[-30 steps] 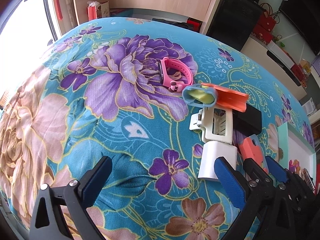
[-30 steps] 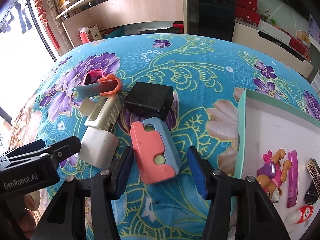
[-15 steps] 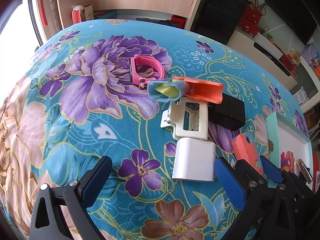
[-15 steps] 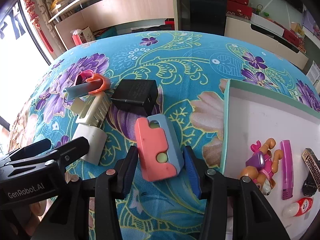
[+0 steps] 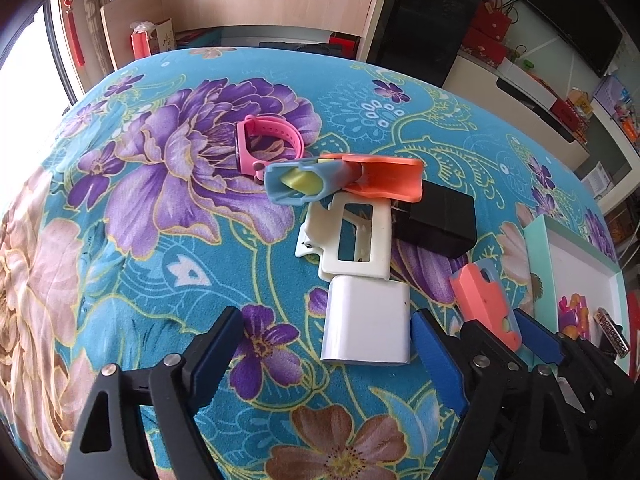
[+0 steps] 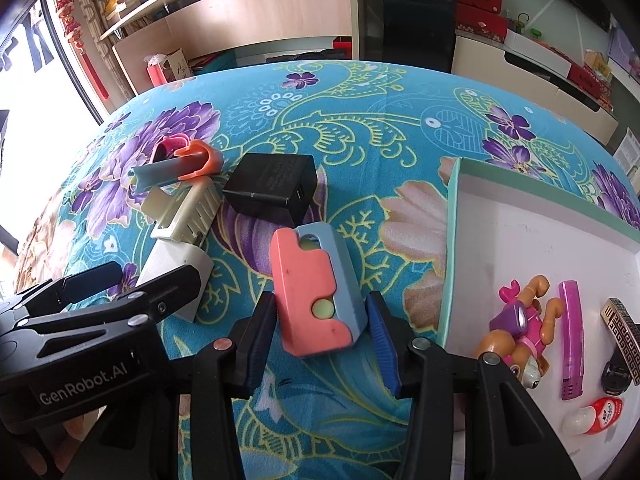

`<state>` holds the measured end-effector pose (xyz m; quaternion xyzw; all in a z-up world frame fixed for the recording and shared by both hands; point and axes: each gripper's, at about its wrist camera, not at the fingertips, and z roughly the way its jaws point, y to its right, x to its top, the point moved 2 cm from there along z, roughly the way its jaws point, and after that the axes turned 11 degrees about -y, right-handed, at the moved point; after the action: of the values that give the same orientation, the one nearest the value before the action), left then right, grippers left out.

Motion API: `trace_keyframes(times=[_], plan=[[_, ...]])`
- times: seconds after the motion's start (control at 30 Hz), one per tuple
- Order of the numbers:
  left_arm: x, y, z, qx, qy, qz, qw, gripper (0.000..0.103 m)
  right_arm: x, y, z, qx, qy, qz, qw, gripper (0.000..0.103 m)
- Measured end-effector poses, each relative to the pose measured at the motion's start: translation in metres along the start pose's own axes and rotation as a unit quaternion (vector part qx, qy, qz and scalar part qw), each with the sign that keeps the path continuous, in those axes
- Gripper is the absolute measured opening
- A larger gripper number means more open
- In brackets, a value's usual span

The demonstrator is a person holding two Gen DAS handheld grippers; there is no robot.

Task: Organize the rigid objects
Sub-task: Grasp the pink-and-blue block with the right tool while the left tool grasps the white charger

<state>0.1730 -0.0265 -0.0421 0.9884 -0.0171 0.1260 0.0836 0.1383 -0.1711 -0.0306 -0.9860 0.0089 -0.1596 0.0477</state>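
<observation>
The right claw (image 6: 320, 332) brackets the pink-and-blue toy (image 6: 314, 292) at lower centre, not yet clamped, probably bound for the tray (image 6: 452, 240) at right. The left claw (image 5: 324, 352), just narrowing, stands apart around the white block (image 5: 366, 322), untouched.

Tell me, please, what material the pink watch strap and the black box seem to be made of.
The pink watch strap looks like soft matte silicone: it curves in a loop and shows punched holes. The black box looks like hard matte plastic, probably a charger: sharp moulded edges and a small port on one side.
</observation>
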Motion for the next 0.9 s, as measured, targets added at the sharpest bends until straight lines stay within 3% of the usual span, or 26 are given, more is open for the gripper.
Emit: trace_keyframes(times=[0.17, 0.43, 0.57, 0.9], plan=[[0.000, 0.004, 0.001, -0.001, 0.001, 0.006, 1.0000, 0.078, 0.001, -0.002, 0.002, -0.008, 0.001, -0.003, 1.000, 0.047], [0.000, 0.014, 0.005, -0.019, -0.003, 0.022, 0.9996, 0.052, 0.002, -0.006, 0.004, -0.020, 0.004, -0.011, 1.000, 0.047], [0.001, 0.015, 0.005, -0.028, -0.004, 0.022, 0.9993, 0.047, 0.003, -0.007, 0.005, -0.025, 0.005, -0.015, 1.000, 0.047], [-0.002, 0.017, -0.013, -0.049, 0.012, 0.023, 0.9985, 0.047, 0.002, 0.000, -0.004, -0.016, 0.013, -0.002, 1.000, 0.046]])
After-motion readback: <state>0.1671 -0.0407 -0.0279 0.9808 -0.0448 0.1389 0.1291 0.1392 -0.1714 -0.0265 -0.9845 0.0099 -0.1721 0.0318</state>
